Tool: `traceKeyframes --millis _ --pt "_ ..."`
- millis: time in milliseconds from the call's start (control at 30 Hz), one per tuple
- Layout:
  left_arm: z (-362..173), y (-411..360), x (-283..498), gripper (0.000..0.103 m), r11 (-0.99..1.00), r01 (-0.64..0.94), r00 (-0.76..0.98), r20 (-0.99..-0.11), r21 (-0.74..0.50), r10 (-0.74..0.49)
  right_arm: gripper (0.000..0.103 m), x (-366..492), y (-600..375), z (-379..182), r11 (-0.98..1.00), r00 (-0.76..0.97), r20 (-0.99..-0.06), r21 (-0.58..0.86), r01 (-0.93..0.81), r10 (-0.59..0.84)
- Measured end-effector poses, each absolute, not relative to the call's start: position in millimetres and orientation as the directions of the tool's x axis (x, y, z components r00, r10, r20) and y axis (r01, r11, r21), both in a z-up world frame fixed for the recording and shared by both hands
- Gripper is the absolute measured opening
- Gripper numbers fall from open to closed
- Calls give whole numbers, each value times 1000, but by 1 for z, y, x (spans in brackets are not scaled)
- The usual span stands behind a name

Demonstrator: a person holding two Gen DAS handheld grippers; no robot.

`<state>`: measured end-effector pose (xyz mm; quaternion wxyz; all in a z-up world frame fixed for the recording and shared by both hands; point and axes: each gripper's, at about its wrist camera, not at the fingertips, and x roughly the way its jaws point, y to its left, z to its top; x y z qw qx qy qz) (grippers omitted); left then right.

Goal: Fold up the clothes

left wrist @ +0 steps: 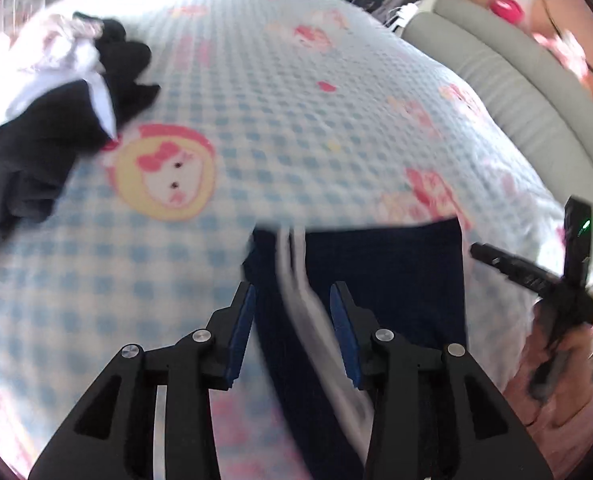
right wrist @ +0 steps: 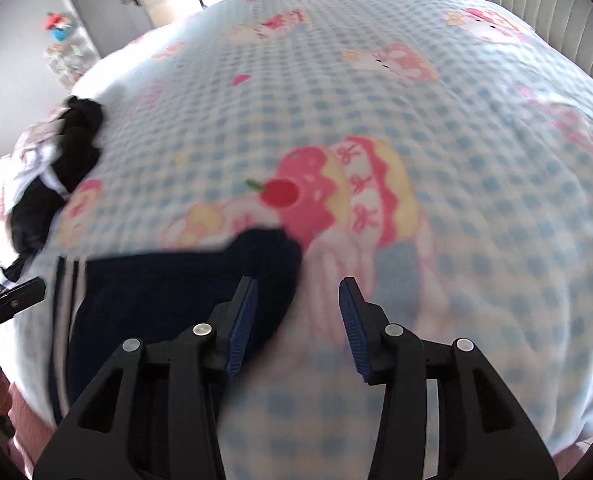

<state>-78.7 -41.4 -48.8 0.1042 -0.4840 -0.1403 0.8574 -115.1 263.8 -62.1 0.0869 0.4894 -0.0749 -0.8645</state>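
Observation:
A navy garment with white side stripes (left wrist: 384, 276) lies flat on the blue-checked bedspread (left wrist: 296, 92) near the bed's front edge. My left gripper (left wrist: 292, 300) is open, its jaws either side of the white stripes (left wrist: 296, 272), just above the cloth. In the right wrist view the same garment (right wrist: 168, 292) lies at lower left. My right gripper (right wrist: 298, 292) is open over the garment's right corner and the bedspread (right wrist: 456, 160), holding nothing. The right gripper also shows in the left wrist view (left wrist: 536, 276) at the far right.
A heap of black and white clothes (left wrist: 56, 120) lies at the bed's left side, also in the right wrist view (right wrist: 52, 176). A grey padded headboard (left wrist: 516, 80) runs along the right. A door and shelves (right wrist: 96, 12) stand beyond the bed.

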Motion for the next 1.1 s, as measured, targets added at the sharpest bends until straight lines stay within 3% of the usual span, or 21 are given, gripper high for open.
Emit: traceKeyframes --millis 100,267,367,433,600,700,767,800,867,967,1100 --pt "-52 -37 -38 39 -881 -50 -509 -747 -471 428 47 -70 252 -61 -942 -491 -805 303 142 -333" --pt "-60 -17 13 38 -865 -54 -531 -719 -499 448 47 -10 213 -68 -888 -405 -794 366 278 -454" --pt "-62 -16 33 31 -846 -2 -559 -701 -533 443 66 15 187 -79 -895 -367 -835 292 336 -410" --pt "-55 -6 41 31 -879 -34 -571 -713 -476 408 67 28 177 -86 -912 -362 -868 209 354 -340" --pt "-68 18 38 35 -957 -64 -511 -815 -282 274 67 40 178 -83 -903 -356 -860 235 360 -366" --pt "-81 22 37 50 -971 -40 -489 -843 -236 225 67 37 173 -80 -893 -365 -849 236 384 -381" --pt "-86 22 39 50 -970 -31 -494 -840 -240 224 69 41 169 -79 -888 -367 -848 228 399 -383" --pt "-88 22 40 47 -969 -27 -498 -837 -246 227 70 42 166 -82 -893 -373 -855 203 400 -361" --pt "-89 24 42 26 -968 -33 -512 -827 -250 231 70 38 160 -92 -903 -358 -879 162 398 -316" --pt "-78 25 46 22 -964 -42 -553 -797 -263 242 69 39 158 -97 -911 -379 -880 127 392 -285" --pt "-54 15 57 21 -913 -67 -607 -710 -403 357 57 38 170 -91 -946 -455 -865 61 320 -210"
